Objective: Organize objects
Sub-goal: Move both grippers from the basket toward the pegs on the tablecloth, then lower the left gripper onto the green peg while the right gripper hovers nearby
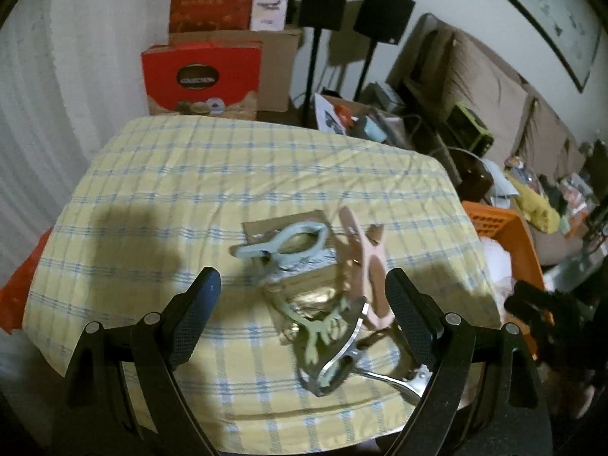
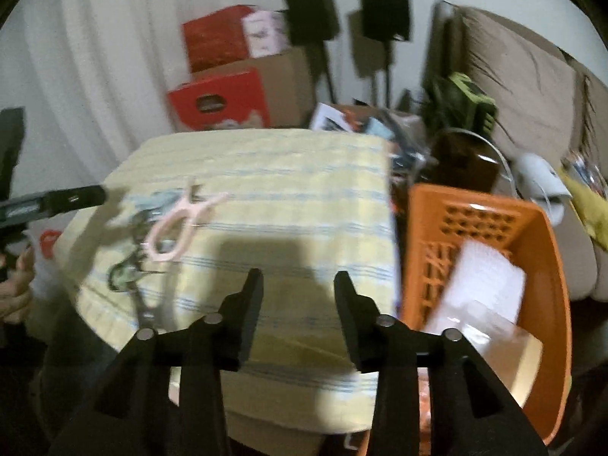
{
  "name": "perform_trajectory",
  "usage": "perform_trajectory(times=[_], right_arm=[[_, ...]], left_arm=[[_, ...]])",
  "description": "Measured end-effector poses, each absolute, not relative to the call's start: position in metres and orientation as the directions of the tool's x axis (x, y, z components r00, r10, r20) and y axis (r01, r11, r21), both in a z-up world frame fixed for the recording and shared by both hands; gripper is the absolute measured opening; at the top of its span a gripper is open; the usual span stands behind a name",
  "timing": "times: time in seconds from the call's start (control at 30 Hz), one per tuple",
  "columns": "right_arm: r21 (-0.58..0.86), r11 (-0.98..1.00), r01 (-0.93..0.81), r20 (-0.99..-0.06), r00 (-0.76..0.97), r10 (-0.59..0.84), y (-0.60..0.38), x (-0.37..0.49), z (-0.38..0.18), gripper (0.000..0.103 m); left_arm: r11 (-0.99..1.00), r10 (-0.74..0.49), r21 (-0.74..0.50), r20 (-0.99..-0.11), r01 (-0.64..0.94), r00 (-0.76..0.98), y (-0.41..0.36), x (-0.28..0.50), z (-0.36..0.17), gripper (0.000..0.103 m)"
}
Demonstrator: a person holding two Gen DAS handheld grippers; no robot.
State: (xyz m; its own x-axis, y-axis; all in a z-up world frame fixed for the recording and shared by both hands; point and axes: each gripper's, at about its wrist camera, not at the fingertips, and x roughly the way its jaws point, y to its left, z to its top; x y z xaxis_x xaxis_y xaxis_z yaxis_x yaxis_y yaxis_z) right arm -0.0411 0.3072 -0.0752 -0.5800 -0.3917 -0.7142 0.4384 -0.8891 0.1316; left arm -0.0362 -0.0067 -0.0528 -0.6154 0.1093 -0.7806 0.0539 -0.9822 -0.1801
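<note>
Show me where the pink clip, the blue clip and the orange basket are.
pink clip (image 2: 178,224): right wrist view, middle of its body.
blue clip (image 1: 288,241): left wrist view, on its looped handle.
orange basket (image 2: 547,266): right wrist view, inner right wall.

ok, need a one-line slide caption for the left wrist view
Open left gripper over a pile of clips: blue clip, pink clip, green clip, on a checked tablecloth.

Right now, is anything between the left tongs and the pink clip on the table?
Nothing visible blocks it. The left tongs stand open over the pile, and the pink clip lies just inside the right-hand finger. A green clip and a blue clip lie beside it, close enough to get nudged.
</note>
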Motion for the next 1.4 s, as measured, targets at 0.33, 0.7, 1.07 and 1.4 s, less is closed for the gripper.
perform_trajectory(times=[0.33, 0.7, 1.07, 1.4], right_arm=[[0.079, -0.81, 0.581, -0.66, -0.579, -0.479, 0.229, -0.004, -0.071, 0.082], [0.004, -0.8, 0.599, -0.718, -0.555, -0.419, 0.189, 0.0, -0.106, 0.083], [0.048, -0.826, 0.562, -0.735, -0.54, -0.41, 0.198, -0.012, -0.12, 0.063], [0.072, -0.809, 0.584, -0.747, -0.505, -0.431, 0.196, -0.009, -0.123, 0.032]], left_arm=[[-0.983, 0.069, -0.163, -0.753, 0.085, -0.655, -0.01, -0.034, -0.048, 0.088], [-0.98, 0.085, -0.184, -0.744, 0.081, -0.663, -0.011, -0.034, -0.045, 0.088], [-0.978, 0.112, -0.199, -0.749, 0.061, -0.653, -0.004, -0.033, -0.048, 0.088], [-0.979, 0.122, -0.199, -0.757, 0.049, -0.642, 0.003, -0.033, -0.051, 0.088]])
